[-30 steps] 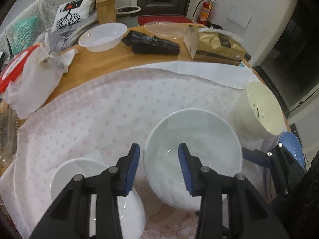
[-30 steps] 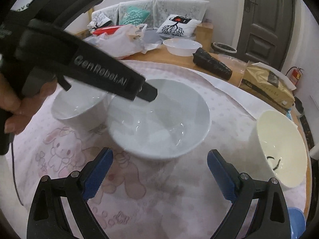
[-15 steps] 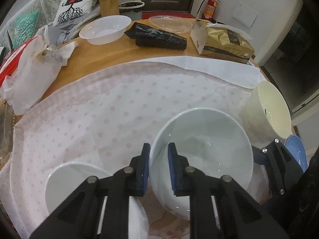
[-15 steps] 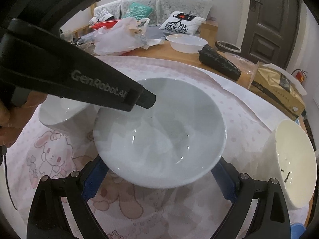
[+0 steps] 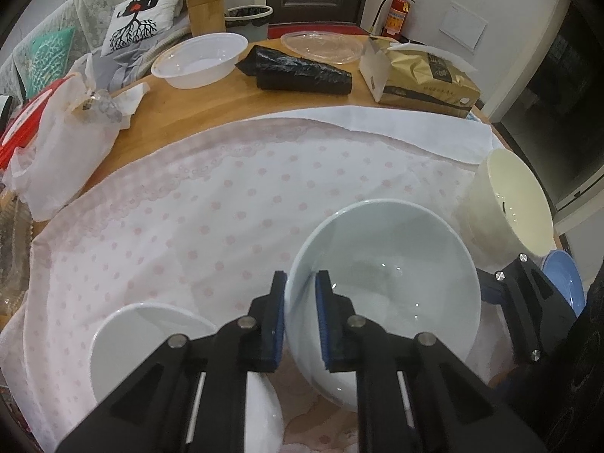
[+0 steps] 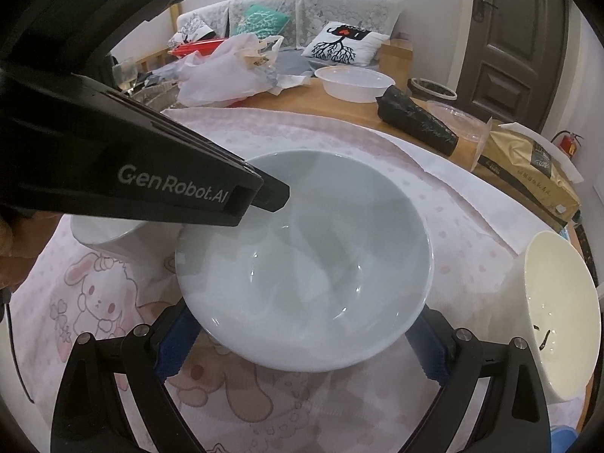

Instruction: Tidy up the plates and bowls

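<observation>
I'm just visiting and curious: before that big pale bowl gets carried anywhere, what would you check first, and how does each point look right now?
1. Left gripper clamped on the rim of the large pale glossy bowl: ok, one pad inside, one outside.
2. Right gripper helping to hold the bowl: not ok; its fingers stand wide at either side beneath the bowl, apart from it.
3. Bowl empty: ok, nothing inside.
4. Bowl clear of the pink dotted tablecloth: cannot tell.
5. Small white bowl left of the clamped one, out of the way: cannot tell, it sits very close.
6. Cream bowl to the right, clear: ok, a gap shows.
</observation>
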`<state>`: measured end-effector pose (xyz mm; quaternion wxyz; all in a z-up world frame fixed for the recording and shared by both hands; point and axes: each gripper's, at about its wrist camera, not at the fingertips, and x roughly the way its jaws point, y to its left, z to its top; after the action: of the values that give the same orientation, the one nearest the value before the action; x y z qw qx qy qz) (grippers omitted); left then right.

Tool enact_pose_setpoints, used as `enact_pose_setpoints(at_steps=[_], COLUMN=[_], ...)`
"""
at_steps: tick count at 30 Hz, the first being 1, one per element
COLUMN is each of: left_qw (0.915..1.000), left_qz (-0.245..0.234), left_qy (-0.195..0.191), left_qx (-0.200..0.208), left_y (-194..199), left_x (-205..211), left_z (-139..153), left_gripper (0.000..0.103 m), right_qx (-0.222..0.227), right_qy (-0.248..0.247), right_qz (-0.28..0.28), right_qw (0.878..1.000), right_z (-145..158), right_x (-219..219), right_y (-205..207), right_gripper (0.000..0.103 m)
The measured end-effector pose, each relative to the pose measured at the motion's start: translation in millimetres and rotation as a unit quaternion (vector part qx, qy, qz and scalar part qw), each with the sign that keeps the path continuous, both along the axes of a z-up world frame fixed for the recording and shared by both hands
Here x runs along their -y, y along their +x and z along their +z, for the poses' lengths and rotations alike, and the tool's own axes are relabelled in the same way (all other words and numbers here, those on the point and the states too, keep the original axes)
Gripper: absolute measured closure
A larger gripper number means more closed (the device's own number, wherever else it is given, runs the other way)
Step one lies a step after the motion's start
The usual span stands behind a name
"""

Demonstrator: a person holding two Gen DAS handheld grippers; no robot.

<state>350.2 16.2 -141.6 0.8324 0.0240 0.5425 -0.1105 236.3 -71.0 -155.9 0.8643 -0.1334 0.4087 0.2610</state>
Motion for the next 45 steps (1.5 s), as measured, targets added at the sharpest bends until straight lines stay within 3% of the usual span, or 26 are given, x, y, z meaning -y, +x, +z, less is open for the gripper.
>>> enact_pose_setpoints(at_steps=[11, 15, 26, 34, 45], left_qw=[0.9996, 0.9987, 0.9970, 0.9956, 0.9962], left_qz=[-0.007, -0.017, -0.038, -0.062, -0.074], left_qy=[0.007, 0.025, 0.029, 0.027, 0.020], left_qx=[0.027, 0.040, 0.061, 0.065, 0.042], left_y=[-15.2, -20.0, -20.7, -11.4, 11.4], left_x=[7.7, 18.6, 63.8, 109.0, 155.0], left_z=[35.9, 51.0, 89.4, 97.3, 75.2], left_gripper=[0.091, 0.091, 0.091, 0.091, 0.087], right_qx=[0.037, 0.042, 0.070, 0.068, 0.051], right_qy=[0.010, 0.016, 0.033, 0.030, 0.010], right_qz=[-0.002, -0.011, -0.046, -0.075, -0.106], right_qw=[0.999, 0.999, 0.996, 0.994, 0.993], right_z=[30.2, 40.4, 72.8, 82.1, 77.3], right_x=[7.6, 12.5, 40.9, 79.8, 118.2], right_y=[-15.7, -20.8, -31.0, -31.9, -20.3], right_gripper=[0.009, 0.009, 0.009, 0.008, 0.008])
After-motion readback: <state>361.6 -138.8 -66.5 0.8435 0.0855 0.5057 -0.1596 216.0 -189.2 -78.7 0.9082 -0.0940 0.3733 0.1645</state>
